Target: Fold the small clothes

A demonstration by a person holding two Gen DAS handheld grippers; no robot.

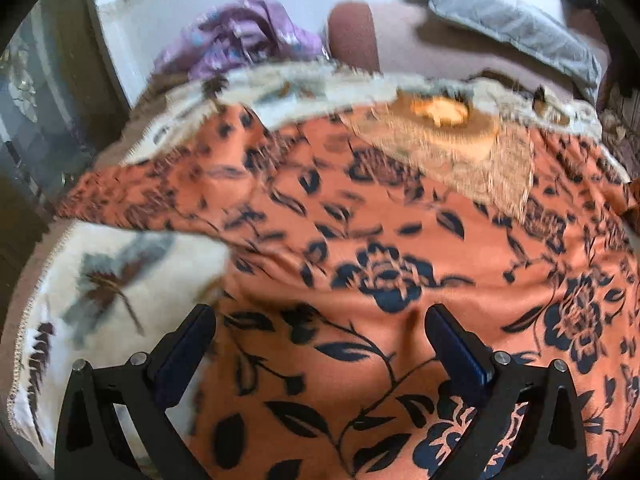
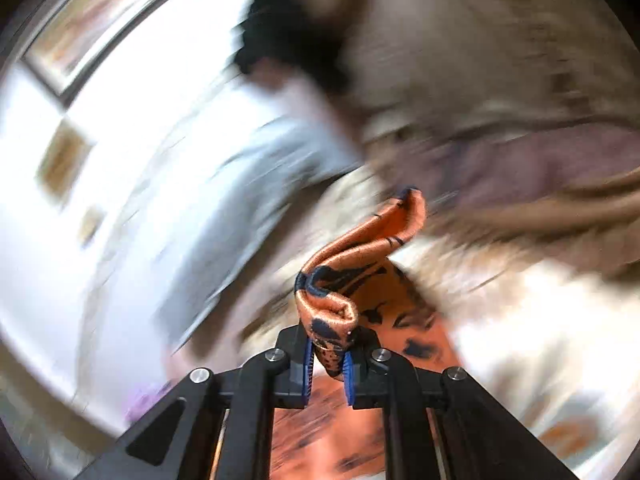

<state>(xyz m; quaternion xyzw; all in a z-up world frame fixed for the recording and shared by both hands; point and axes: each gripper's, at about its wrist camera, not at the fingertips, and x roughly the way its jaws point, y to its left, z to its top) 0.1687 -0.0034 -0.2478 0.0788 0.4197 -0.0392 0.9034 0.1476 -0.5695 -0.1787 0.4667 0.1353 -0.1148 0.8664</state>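
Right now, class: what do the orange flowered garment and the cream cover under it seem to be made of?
Orange flowered garment: thin, smooth, slightly shiny fabric, probably a satin-like synthetic; its pinched edge catches light and curls softly. Cream cover: thicker, matte, fuzzy-looking printed blanket, perhaps fleece; blur leaves this uncertain.

The left gripper (image 1: pixel 320 344) is showing two matte black fingers (image 1: pixel 184 356) with dark blue ribbed pads on their inner faces, and round silver screw heads (image 1: pixel 139 358) are sitting just behind the pads, on black arms with triangular cut-outs. The right gripper (image 2: pixel 327 364) is showing the same build: black fingers (image 2: pixel 294 350), bright blue ribbed pads (image 2: pixel 307 372) on the inner sides, and silver screws (image 2: pixel 273 355) gleaming behind them on angular black links.
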